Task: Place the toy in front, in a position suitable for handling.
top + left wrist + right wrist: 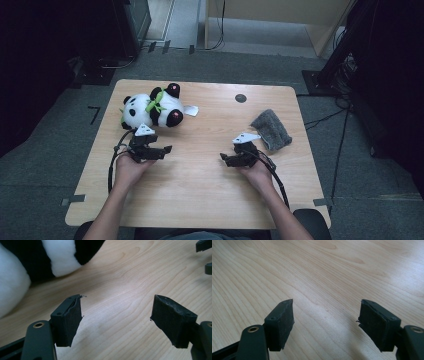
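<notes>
High view, table: light wooden table [200, 185] with rounded corners carries every item.
High view, toy: black-and-white plush panda with a green bow [152, 109] lies at the far left of the table.
High view, cloth: grey fuzzy cloth [271, 129] lies at the right, near the right gripper [224, 158].
High view, grippers: left gripper [167, 149] sits just in front of the panda, apart from it; both grippers point toward each other.
Left gripper view: fingers [68, 320] stand wide apart over bare wood, nothing between them; panda fur [30, 262] fills the upper left corner.
Right gripper view: fingers [282, 322] stand wide apart, holding nothing, over bare wood grain.
</notes>
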